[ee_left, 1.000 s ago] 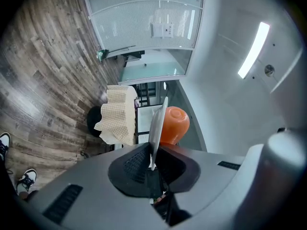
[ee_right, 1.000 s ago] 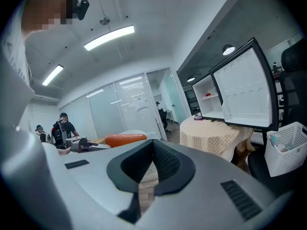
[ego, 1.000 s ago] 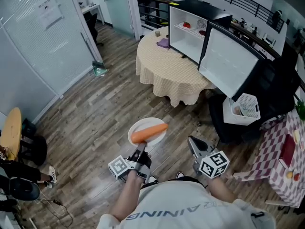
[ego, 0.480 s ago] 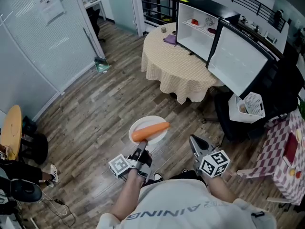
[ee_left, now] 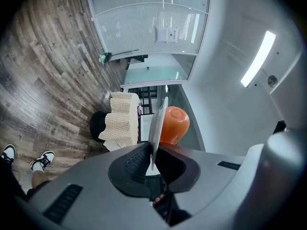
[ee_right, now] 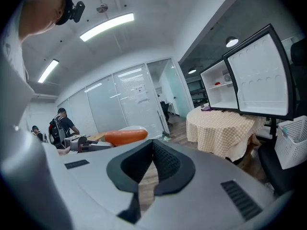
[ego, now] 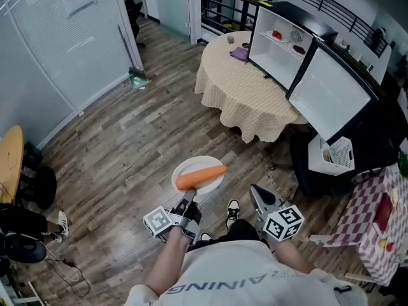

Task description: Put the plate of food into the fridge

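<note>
A white plate (ego: 194, 164) with a long orange carrot (ego: 200, 176) on it is held level over the wood floor. My left gripper (ego: 189, 203) is shut on its near rim. In the left gripper view the plate (ee_left: 158, 121) stands edge-on between the pads, with the carrot (ee_left: 173, 124) behind it. My right gripper (ego: 256, 192) hovers to the right of the plate, shut with nothing in it (ee_right: 152, 145). The white fridge (ego: 280, 50) stands open on a round table (ego: 245, 97) ahead, its door (ego: 328, 91) swung to the right.
A white basket (ego: 331, 153) rests on a dark chair beside the table. A red checked table (ego: 382, 225) is at the right edge. A seated person (ego: 25, 231) is at the left. A glass partition (ego: 57, 50) runs along the far left.
The table and the open fridge have shifted in view as the person steps forward. The plate and both grippers hold their places relative to the body.
</note>
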### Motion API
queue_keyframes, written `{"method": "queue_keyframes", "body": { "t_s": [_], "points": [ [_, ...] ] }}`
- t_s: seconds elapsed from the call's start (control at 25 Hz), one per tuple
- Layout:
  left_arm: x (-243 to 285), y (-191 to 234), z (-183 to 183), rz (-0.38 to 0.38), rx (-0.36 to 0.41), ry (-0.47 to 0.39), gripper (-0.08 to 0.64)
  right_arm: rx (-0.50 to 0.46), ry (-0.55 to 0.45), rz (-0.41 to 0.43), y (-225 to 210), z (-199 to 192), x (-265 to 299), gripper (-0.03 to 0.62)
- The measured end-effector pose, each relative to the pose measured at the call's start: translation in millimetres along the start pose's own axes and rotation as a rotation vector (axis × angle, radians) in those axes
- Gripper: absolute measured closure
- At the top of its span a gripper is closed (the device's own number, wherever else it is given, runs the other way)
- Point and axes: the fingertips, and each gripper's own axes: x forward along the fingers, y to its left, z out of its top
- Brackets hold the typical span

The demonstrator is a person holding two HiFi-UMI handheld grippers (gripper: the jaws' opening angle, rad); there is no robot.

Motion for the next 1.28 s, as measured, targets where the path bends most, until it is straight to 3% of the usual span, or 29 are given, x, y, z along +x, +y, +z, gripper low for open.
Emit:
{"method": "queue_keyframes", "body": {
  "t_s": [0.2,0.52,1.28],
  "points": [
    [19.8,9.6,22.2,0.03,0.005,-0.016,0.529,0.003,0.014,0.028,-13.6,8.6,34.9,0.569],
    [94.0,-5.8,57.0,0.015,0.022,-0.048,0.529,0.02,0.004,0.049,-69.1,46.3,86.8,0.569],
    [262.1,-14.6,76.4,0.035,-0.001,-0.073,0.529,0.057,-0.01,0.068,-216.7,121.2,161.2,0.569]
  ]
}}
